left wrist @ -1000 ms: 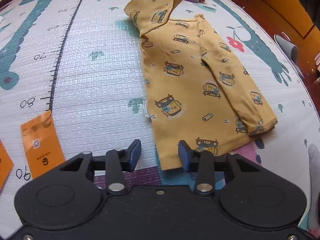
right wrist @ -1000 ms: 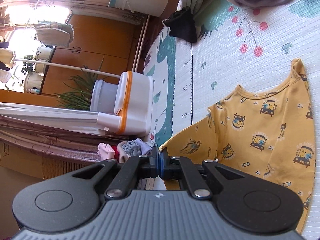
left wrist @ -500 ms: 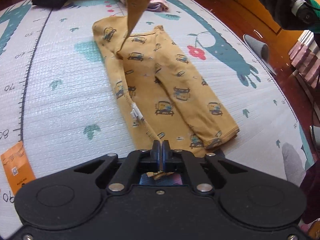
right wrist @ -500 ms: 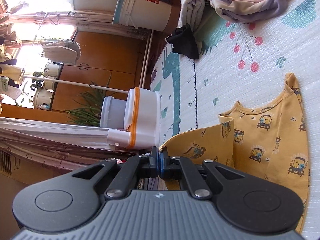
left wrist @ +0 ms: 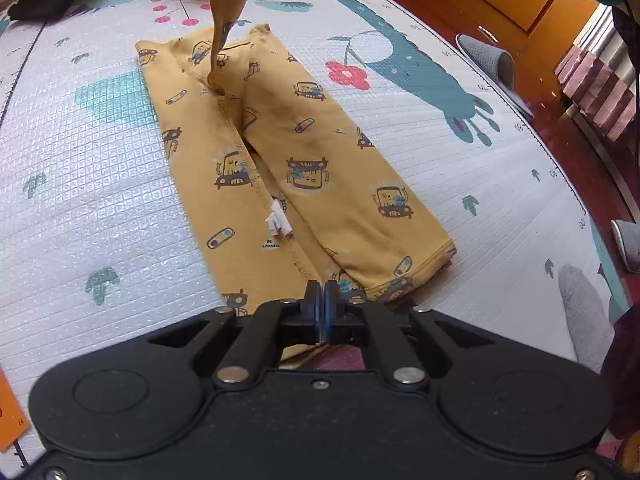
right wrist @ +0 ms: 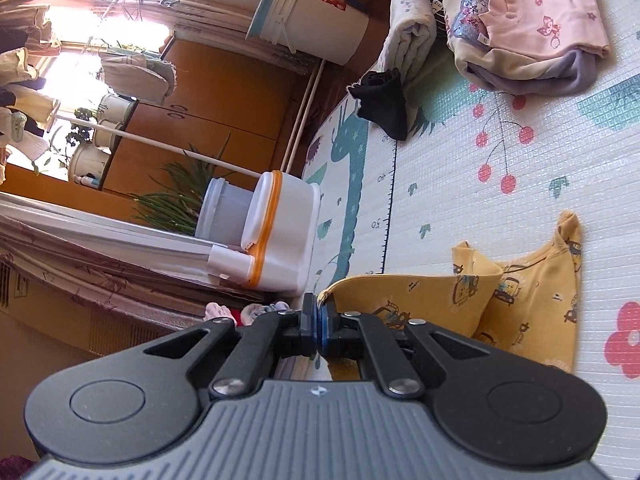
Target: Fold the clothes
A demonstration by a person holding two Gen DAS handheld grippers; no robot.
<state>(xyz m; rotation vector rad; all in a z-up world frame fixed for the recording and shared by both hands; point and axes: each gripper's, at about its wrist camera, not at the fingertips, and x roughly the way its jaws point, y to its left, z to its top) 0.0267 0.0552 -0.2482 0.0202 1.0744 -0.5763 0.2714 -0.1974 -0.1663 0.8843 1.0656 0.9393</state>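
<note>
A yellow child's shirt (left wrist: 288, 168) printed with cartoon cars lies on the play mat (left wrist: 88, 184), its sides folded inward along its length. My left gripper (left wrist: 321, 292) is shut on the shirt's near hem. My right gripper (right wrist: 316, 312) is shut on the shirt's far edge (right wrist: 404, 300) and holds it lifted above the mat; that raised cloth hangs as a strip at the top of the left wrist view (left wrist: 224, 4).
A pile of folded pink and grey clothes (right wrist: 532, 36), a rolled white towel (right wrist: 412, 40) and a black garment (right wrist: 384, 104) lie at the mat's far end. A white bin with orange trim (right wrist: 276, 236) stands beside the mat. Grey slippers (left wrist: 492, 64) lie on the wooden floor.
My left gripper went from open to shut on the shirt's near hem. My right gripper carried the lifted edge across, folding the left side of the shirt over the middle.
</note>
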